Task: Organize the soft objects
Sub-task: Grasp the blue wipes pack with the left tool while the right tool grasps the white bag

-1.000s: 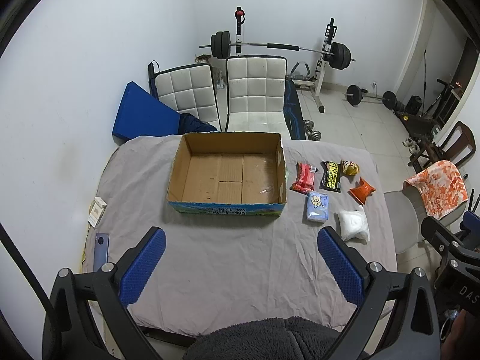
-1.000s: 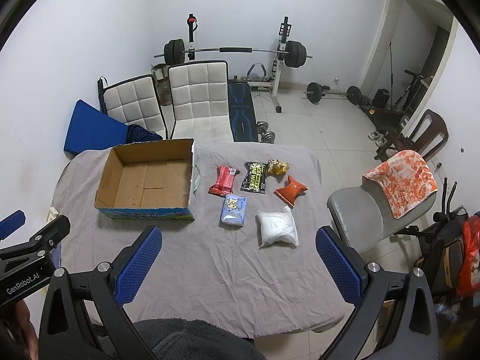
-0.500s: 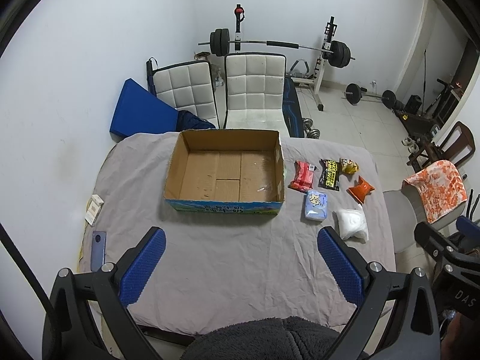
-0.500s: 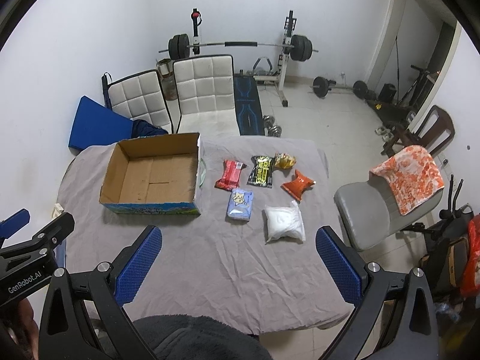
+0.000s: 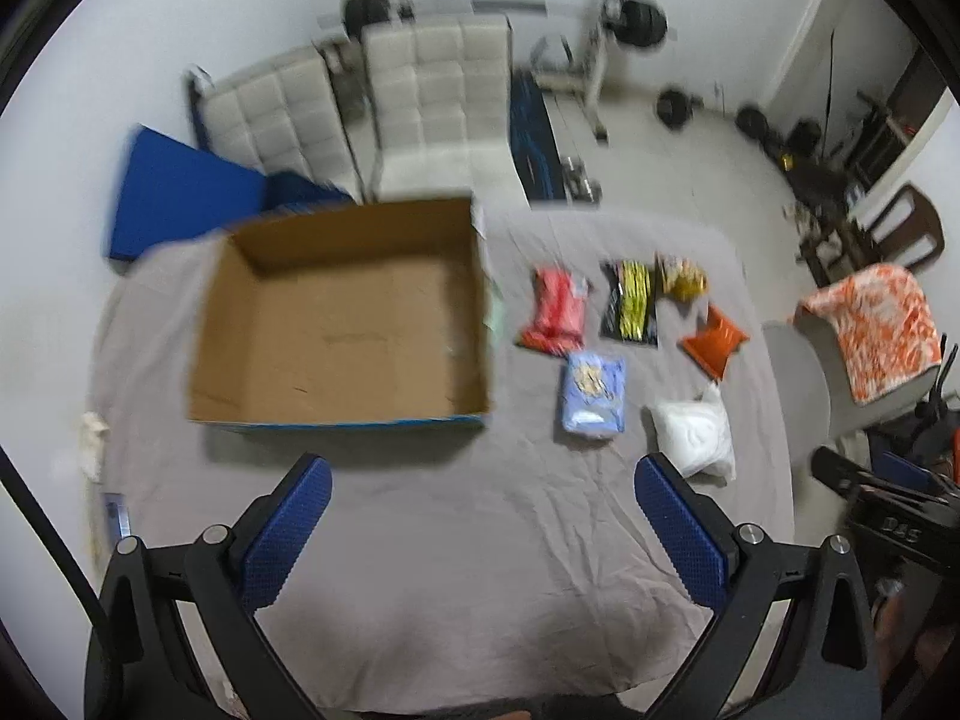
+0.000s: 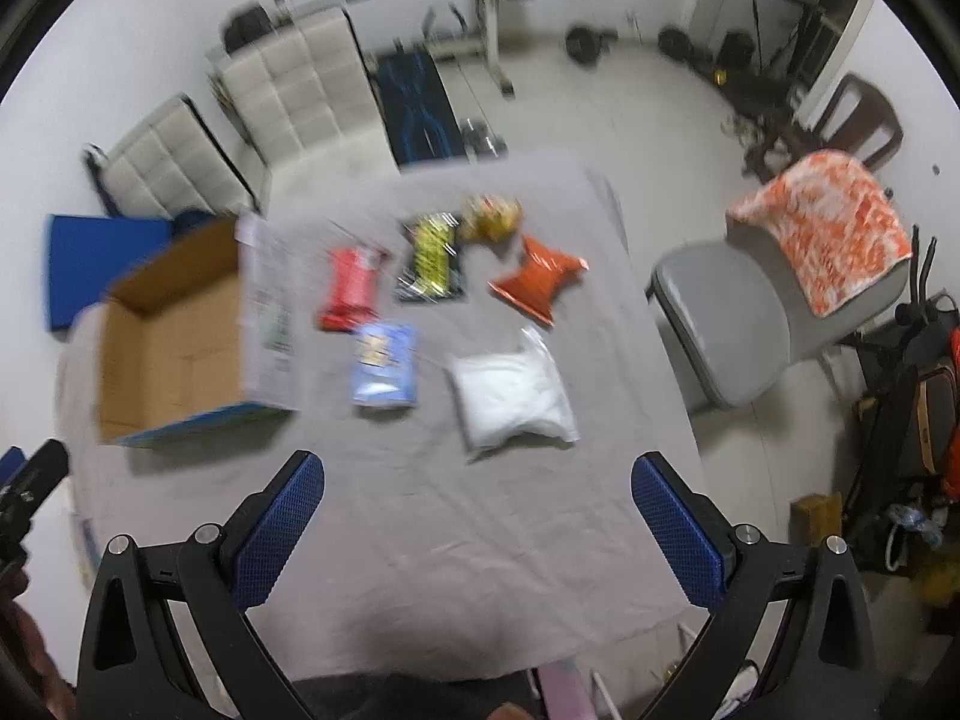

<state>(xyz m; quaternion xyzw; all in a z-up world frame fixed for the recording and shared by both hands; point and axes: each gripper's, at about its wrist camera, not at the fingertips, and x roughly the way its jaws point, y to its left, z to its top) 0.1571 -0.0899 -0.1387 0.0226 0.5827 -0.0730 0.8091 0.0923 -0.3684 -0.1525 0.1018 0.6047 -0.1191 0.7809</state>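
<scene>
Grey cloth table [image 5: 480, 570] under both my claws; cardboard box [image 5: 342, 324] empty at 11 o'clock. White pouch [image 6: 510, 396] at 12, blue packet [image 6: 384, 366], red packet [image 6: 351, 288] further left. Left gripper [image 5: 480, 534] and right gripper [image 6: 477, 528] spread wide, holding nothing. Risk: frames blurred, I misjudge reach, pads slip off slack pouch

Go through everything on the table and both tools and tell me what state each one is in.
Cardboard box: open, empty.
Red packet: flat on the cloth, outside the box.
Black and yellow packet: on the cloth.
Yellow packet: on the cloth.
Orange packet: on the cloth.
Blue packet: on the cloth.
White bag: on the cloth.
Left tool: open, holding nothing.
Right tool: open, holding nothing.
</scene>
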